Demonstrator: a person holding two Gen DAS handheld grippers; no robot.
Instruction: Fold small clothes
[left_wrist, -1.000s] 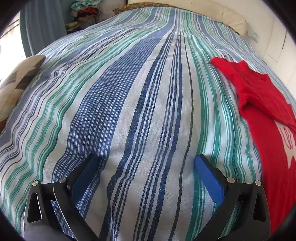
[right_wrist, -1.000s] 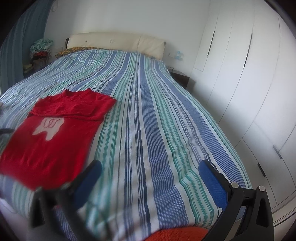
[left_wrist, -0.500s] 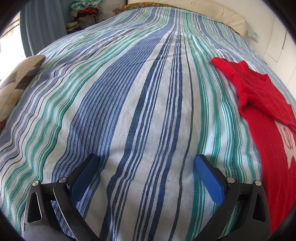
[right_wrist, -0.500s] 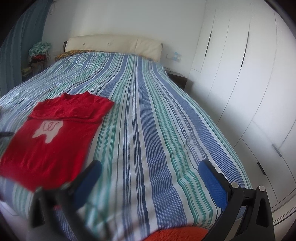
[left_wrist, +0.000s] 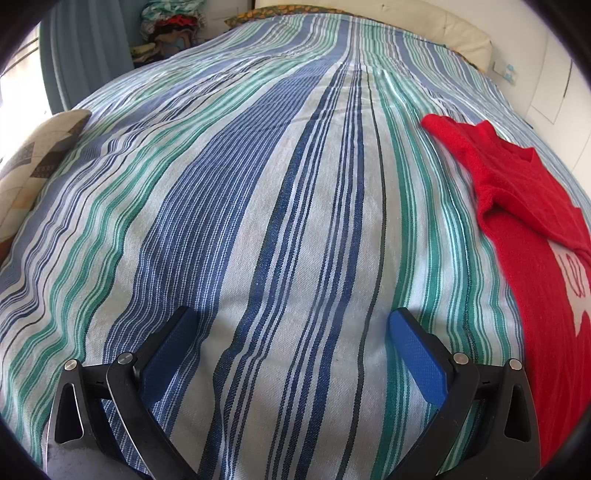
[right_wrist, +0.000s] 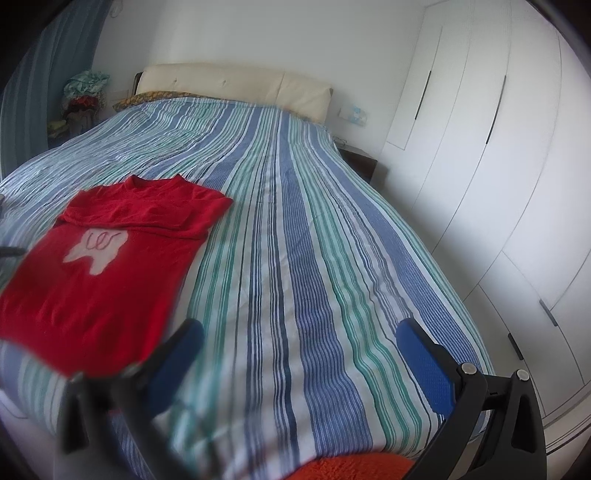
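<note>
The left gripper (left_wrist: 288, 332) hangs low over the striped bedspread (left_wrist: 258, 221), its two blue fingers (left_wrist: 417, 350) wide apart with only bare cloth between them. The right gripper (right_wrist: 299, 354) is also spread wide and holds nothing; its left finger looks blurred, and an orange fuzzy thing (right_wrist: 354, 467) shows at the bottom edge under it. The red sweater (right_wrist: 110, 266) lies flat on the bedspread, to the left of the right gripper and to the right of the left one, apart from both. Its sleeves are folded across the chest, above a pale tooth-shaped patch (right_wrist: 96, 251). Left of the sweater, a patterned cushion (left_wrist: 33, 162) lies at the bedspread's edge. Beyond the sweater stand the cream headboard (right_wrist: 236, 85) and the white wardrobe (right_wrist: 480, 166).
</note>
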